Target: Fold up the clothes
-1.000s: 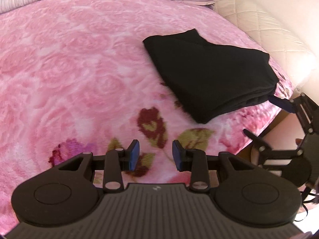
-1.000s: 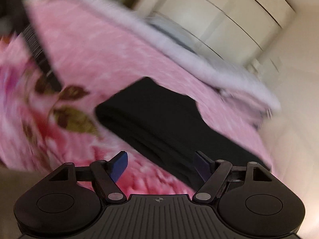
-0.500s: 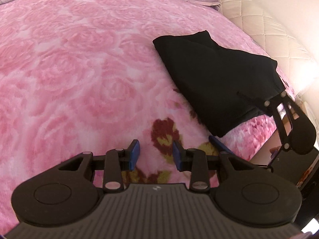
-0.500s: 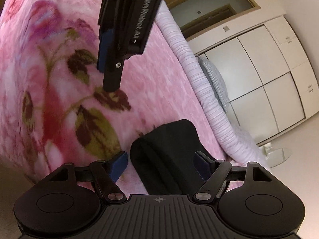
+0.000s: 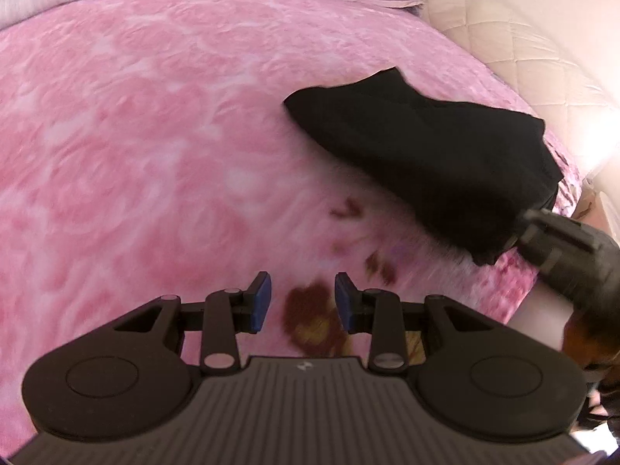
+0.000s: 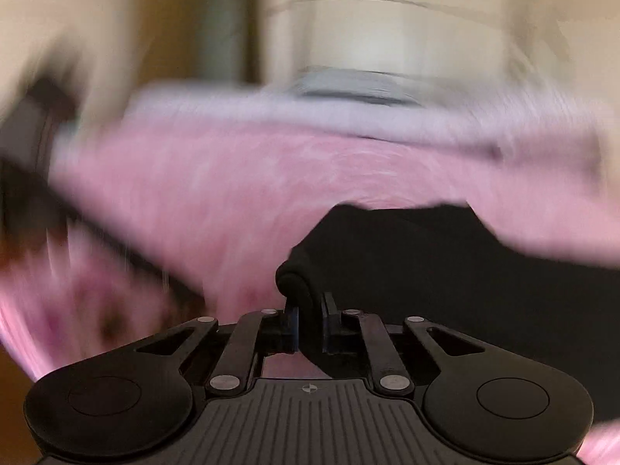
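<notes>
— Where did the folded black garment (image 5: 422, 147) lie?

— On the pink rose-patterned blanket (image 5: 155, 135) covering the bed, toward its right edge in the left wrist view, near a quilted cream headboard (image 5: 515, 50).

— And the right gripper (image 6: 309, 323)?

— Its jaws had just been closing, and its blue pads pinched a rolled corner of the black garment between them — the rest of that view was blurred.

— The left gripper (image 5: 302, 302)?

— It hung partly open above the blanket, over a dark red flower print (image 5: 310, 317), with nothing between its fingers. The garment lay well apart from it, up and to the right.
</notes>
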Tool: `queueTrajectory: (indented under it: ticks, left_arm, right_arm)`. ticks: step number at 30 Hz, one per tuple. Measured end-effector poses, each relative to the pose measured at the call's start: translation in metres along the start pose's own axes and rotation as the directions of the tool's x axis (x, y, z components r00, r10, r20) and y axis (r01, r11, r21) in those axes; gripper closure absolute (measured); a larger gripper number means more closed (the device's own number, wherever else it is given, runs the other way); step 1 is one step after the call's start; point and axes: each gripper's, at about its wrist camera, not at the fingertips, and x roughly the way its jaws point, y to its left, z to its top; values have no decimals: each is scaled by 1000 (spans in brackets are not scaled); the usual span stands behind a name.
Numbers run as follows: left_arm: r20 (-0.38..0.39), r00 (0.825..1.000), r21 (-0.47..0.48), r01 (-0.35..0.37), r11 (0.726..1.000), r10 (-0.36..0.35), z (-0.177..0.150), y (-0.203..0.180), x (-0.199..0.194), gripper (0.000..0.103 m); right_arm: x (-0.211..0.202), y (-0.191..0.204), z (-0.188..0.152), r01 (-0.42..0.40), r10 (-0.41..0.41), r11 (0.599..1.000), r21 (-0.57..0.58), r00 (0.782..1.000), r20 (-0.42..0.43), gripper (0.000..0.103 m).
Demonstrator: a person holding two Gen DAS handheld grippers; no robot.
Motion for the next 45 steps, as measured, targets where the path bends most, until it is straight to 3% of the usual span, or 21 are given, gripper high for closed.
queueTrajectory:
  ticks: [1, 3, 7, 9, 11, 14, 17, 21, 23, 25, 27, 29, 31, 34, 36, 39, 42, 43, 44, 45]
  left_arm:
    - [6, 1000, 11, 12, 1000, -12, 7, -5, 3, 73]
    - [22, 999, 46, 43, 998, -45, 21, -18, 10, 73]
    - [63, 991, 99, 110, 989, -116, 53, -50, 32, 73]
    - [73, 985, 125, 149, 981, -159, 67, -66, 46, 73]
    - [72, 977, 147, 187, 971, -200, 79, -83, 66, 73]
    - [43, 970, 153, 229, 961, -238, 89, -98, 94, 73]
    - [34, 969, 155, 236, 959, -244, 91, -112, 109, 73]
    - [52, 964, 128, 253, 959, -261, 94, -122, 112, 73]
    - [63, 957, 133, 273, 953, -284, 99, -131, 112, 72]
    - [69, 950, 148, 292, 945, -304, 104, -141, 114, 72]
    - [59, 947, 171, 303, 938, -317, 108, -151, 118, 72]
    - [44, 945, 186, 311, 932, -324, 109, -160, 126, 72]
    - [27, 946, 195, 313, 929, -324, 109, -167, 133, 72]
    - [24, 945, 196, 316, 928, -327, 110, -170, 136, 72]
    - [27, 945, 195, 314, 929, -325, 112, -169, 135, 72]
    - [35, 948, 199, 304, 932, -316, 116, -168, 137, 72]
    - [31, 951, 193, 297, 935, -308, 117, -166, 140, 72]
    - [30, 950, 193, 300, 934, -311, 117, -165, 140, 72]
    - [27, 951, 190, 299, 935, -309, 116, -165, 141, 72]
    - [24, 953, 186, 291, 938, -301, 116, -164, 142, 72]
  right_arm:
    - [-13, -22, 8, -18, 12, 989, 150, 999, 40, 94]
    - [-42, -65, 15, -58, 10, 917, 394, 992, 123, 94]
    - [-83, -135, 13, -96, -105, 735, 671, 962, 252, 94]
    - [-98, -165, 7, -48, -204, 657, 753, 949, 239, 94]
    - [-102, -191, -3, 27, -283, 583, 812, 943, 172, 94]
    - [-98, -223, -23, 64, -297, 477, 876, 950, 92, 94]
    - [-96, -225, -15, 62, -292, 523, 850, 950, 110, 94]
    - [-103, -210, 27, 85, -304, 718, 690, 931, 201, 95]
    - [-107, -198, 51, 113, -314, 814, 570, 911, 268, 96]
    - [-119, -194, 61, 145, -351, 843, 518, 878, 325, 96]
    - [-132, -197, 53, 192, -417, 817, 543, 848, 327, 96]
    - [-137, -221, 36, 255, -497, 744, 618, 829, 256, 96]
    - [-135, -242, 17, 275, -525, 672, 688, 832, 180, 96]
    - [-130, -266, -6, 218, -503, 584, 782, 853, 138, 96]
    - [-141, -263, -5, 192, -508, 587, 786, 843, 174, 96]
    - [-148, -250, 6, 205, -545, 612, 764, 810, 219, 96]
    - [-158, -261, -8, 257, -609, 543, 799, 776, 164, 96]
    - [-158, -265, -13, 258, -616, 522, 813, 774, 150, 96]
    - [-156, -270, -19, 251, -615, 503, 827, 776, 138, 96]
    - [-153, -277, -22, 238, -591, 491, 838, 797, 120, 95]
